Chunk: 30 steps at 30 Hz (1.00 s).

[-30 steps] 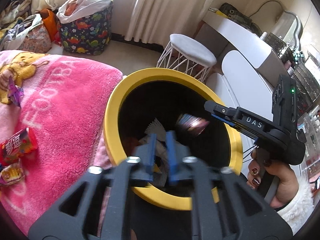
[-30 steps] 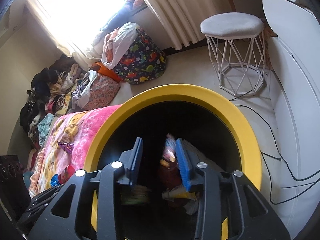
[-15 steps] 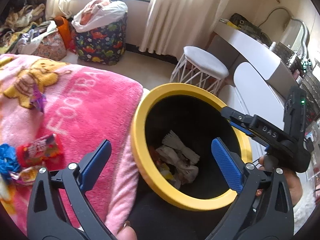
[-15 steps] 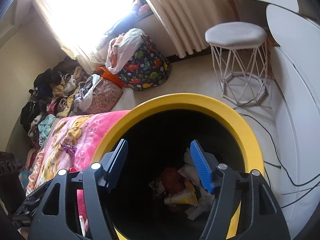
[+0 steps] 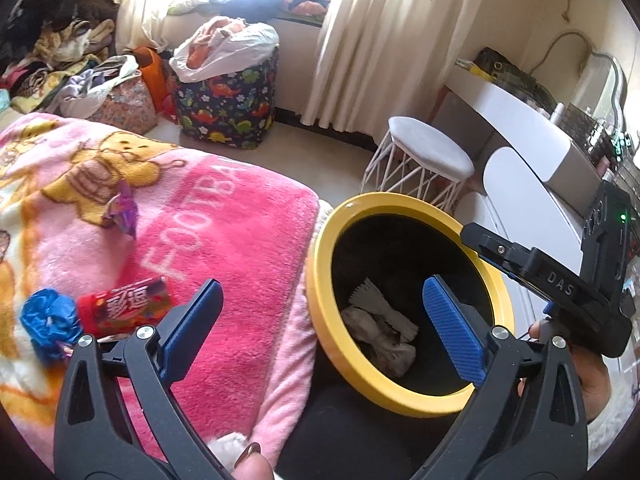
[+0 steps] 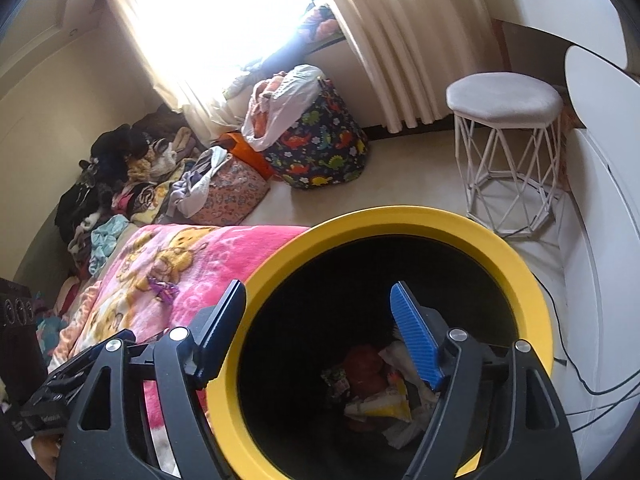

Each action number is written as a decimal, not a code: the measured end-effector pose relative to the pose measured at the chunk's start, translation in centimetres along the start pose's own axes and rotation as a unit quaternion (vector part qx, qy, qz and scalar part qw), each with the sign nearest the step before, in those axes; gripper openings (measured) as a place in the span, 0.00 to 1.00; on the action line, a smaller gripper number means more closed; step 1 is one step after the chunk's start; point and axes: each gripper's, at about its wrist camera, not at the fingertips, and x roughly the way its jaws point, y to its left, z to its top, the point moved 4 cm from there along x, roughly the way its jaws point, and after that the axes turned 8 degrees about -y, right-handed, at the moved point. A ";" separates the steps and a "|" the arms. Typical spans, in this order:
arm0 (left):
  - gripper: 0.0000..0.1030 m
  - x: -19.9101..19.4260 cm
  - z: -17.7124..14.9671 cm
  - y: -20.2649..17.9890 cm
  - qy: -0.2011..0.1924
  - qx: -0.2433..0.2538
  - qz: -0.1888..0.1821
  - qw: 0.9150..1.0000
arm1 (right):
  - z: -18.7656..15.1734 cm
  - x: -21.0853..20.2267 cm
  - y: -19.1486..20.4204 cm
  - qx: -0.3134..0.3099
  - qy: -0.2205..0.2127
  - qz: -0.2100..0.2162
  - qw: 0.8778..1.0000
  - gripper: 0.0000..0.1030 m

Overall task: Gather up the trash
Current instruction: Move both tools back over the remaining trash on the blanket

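A black bin with a yellow rim (image 5: 320, 280) (image 6: 400, 220) stands beside the bed and holds crumpled paper (image 5: 384, 332) and wrappers (image 6: 380, 396). On the pink blanket (image 5: 224, 240) lie a red wrapper (image 5: 128, 304), a blue wrapper (image 5: 48, 320) and a purple wrapper (image 5: 122, 210) (image 6: 162, 290). My left gripper (image 5: 324, 324) is open and empty, straddling the bin's near rim. My right gripper (image 6: 320, 332) is open and empty above the bin mouth; its body shows in the left wrist view (image 5: 560, 280).
A white wire stool (image 5: 428, 160) (image 6: 508, 144) stands behind the bin. A dinosaur-print laundry bag (image 5: 228, 92) (image 6: 320, 148) and clothes piles (image 6: 132, 176) lie by the window. A white desk (image 5: 532, 136) is at right, with cables (image 6: 580, 368) on the floor.
Both grippers opened and their wrappers dropped into the bin. The left gripper drew back and swung left, so the blanket and its wrappers came into view.
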 end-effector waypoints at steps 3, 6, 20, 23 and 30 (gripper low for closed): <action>0.89 -0.6 0.1 0.7 -0.007 -0.005 0.005 1.000 | 0.0 0.0 1.0 -0.012 0.001 0.010 1.000 0.71; 0.89 -1.2 0.2 1.3 -0.014 -0.007 0.011 1.000 | -0.1 0.0 2.0 -0.024 0.001 0.018 1.000 0.71; 0.89 -3.4 0.7 4.5 -0.037 -0.022 0.042 0.998 | -0.9 0.0 6.0 -0.067 0.008 0.050 0.996 0.72; 0.89 -3.8 0.7 5.2 -0.040 -0.027 0.047 0.998 | -1.1 0.0 6.6 -0.075 0.011 0.055 0.996 0.72; 0.89 -4.8 1.0 6.8 -0.049 -0.038 0.057 0.996 | -1.6 0.1 8.1 -0.090 0.016 0.068 0.994 0.72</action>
